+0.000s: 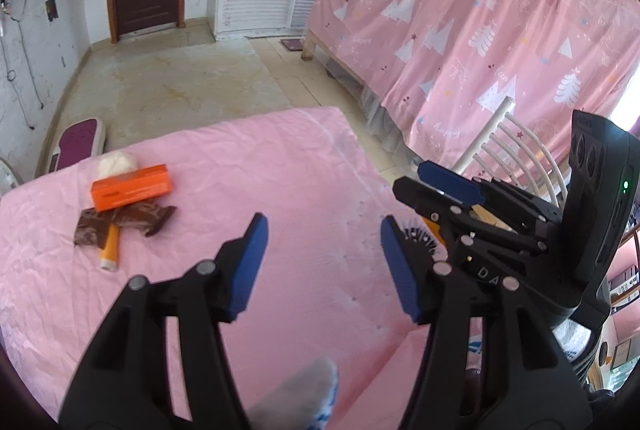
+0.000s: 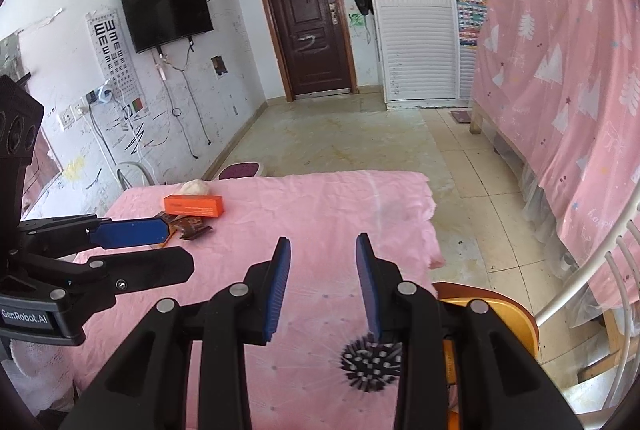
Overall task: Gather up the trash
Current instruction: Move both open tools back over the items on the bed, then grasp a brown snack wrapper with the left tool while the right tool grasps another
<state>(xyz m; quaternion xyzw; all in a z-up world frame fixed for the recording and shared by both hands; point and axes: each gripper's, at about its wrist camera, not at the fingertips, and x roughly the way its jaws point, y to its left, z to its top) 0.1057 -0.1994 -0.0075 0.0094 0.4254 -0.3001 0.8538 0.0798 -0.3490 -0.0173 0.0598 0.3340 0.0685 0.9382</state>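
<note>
I'm over the table with the pink cloth [image 1: 288, 157], both tongs angled down at it. My left gripper [image 1: 323, 226] is released: blue pads well apart, nothing but cloth showing between them. My right gripper [image 2: 323, 240] hangs just beside it on the right. Its pads are closer together, but there is a clear gap between them, so it grasps nothing.

The trash sits in one little heap toward the far left corner of the table, well apart from both tongs. An orange box [image 1: 132, 191] lies on top, a white crumpled wad [image 1: 116, 163] touches it on the far side, and a brown wrapper [image 1: 132, 220] is spread under its near edge. An orange tube [image 1: 110, 250] pokes out from beneath the wrapper toward me.

Under my right tong's right finger there's a black spiky thing [image 2: 370, 362]. It's blurred, so I can't tell whether it's an object or a print on the cloth.
</note>
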